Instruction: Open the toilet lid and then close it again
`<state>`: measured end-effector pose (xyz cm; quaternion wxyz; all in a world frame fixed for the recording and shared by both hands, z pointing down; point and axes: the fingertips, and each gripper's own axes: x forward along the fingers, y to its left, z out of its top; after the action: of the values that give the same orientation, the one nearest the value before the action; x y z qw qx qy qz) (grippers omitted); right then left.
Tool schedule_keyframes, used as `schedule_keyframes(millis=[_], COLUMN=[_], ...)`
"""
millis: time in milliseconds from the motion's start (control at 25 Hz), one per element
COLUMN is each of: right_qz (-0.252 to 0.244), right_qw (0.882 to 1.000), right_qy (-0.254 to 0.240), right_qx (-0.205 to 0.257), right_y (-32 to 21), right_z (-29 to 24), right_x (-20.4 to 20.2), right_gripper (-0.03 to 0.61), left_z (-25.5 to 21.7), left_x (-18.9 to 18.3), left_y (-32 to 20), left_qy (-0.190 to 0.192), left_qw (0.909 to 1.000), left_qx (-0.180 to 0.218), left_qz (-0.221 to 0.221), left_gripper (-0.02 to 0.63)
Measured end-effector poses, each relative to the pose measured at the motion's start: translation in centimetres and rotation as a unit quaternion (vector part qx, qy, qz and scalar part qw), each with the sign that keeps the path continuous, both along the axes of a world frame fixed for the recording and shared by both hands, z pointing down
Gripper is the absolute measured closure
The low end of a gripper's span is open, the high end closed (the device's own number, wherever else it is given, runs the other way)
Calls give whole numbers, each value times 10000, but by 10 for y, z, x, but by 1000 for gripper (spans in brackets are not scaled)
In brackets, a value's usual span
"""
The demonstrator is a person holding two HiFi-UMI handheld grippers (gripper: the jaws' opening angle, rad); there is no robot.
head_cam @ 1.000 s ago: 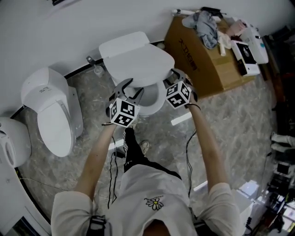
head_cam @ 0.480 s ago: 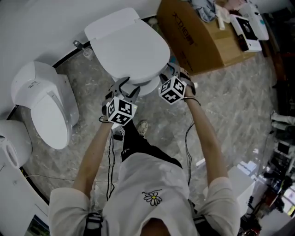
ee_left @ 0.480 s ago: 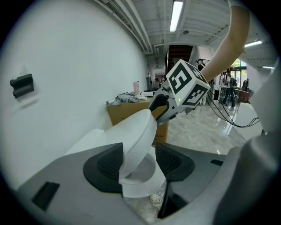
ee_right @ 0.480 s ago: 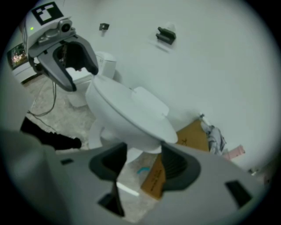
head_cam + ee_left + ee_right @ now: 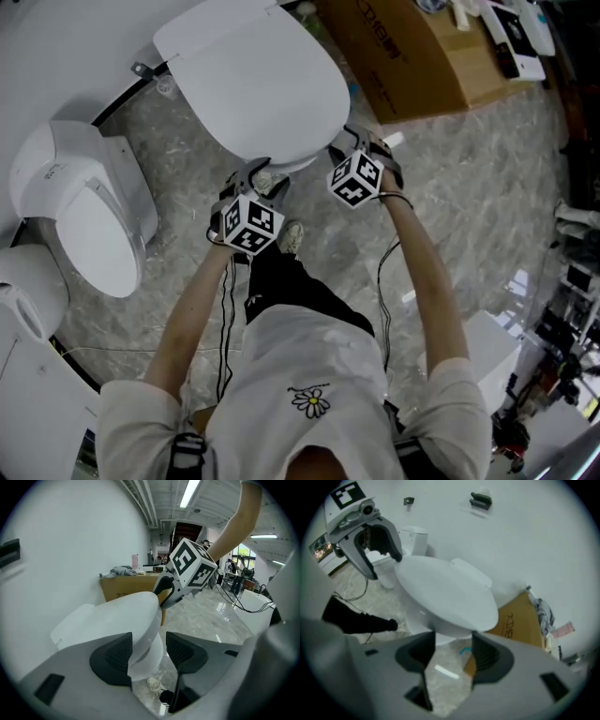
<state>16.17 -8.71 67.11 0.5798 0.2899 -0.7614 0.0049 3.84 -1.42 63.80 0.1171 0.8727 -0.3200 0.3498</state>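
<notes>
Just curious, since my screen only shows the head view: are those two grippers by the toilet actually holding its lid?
Observer: No. The left gripper view shows the left gripper with jaws apart. The toilet lid shows its front edge in the gap, and nothing is clamped on it.
Operator: And the right one?
Observer: The right gripper has jaws that have just been opening. Only floor shows between them, with the lid just beyond.

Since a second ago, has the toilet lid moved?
Yes. The toilet lid has swung down toward the bowl, whose open rim showed before; only a sliver shows now.
</notes>
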Motion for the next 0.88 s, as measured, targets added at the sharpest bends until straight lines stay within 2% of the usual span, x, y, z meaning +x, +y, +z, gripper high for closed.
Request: schedule_keyframes(millis=[280, 480, 640, 880], right_qz=[121, 412, 636, 670], right_qw=[9989, 9968, 9928, 9885], right_qy=[105, -27, -190, -89], right_qx=[-435, -678, -997, -1350], right_y=[16, 25, 31, 41], right_z=[40, 66, 89, 121], right_x=[10, 12, 12, 14], right_gripper=[336, 336, 334, 334], left_z=[42, 69, 93, 125], left_x=[8, 12, 15, 18], left_y=[18, 27, 32, 39], left_qy=[-29, -94, -105, -98], left_qw=[9988, 9965, 9951, 9912], left_qx=[-387, -678, -856, -1242], left_qz=[308, 482, 481, 452], left_gripper=[373, 373, 373, 373])
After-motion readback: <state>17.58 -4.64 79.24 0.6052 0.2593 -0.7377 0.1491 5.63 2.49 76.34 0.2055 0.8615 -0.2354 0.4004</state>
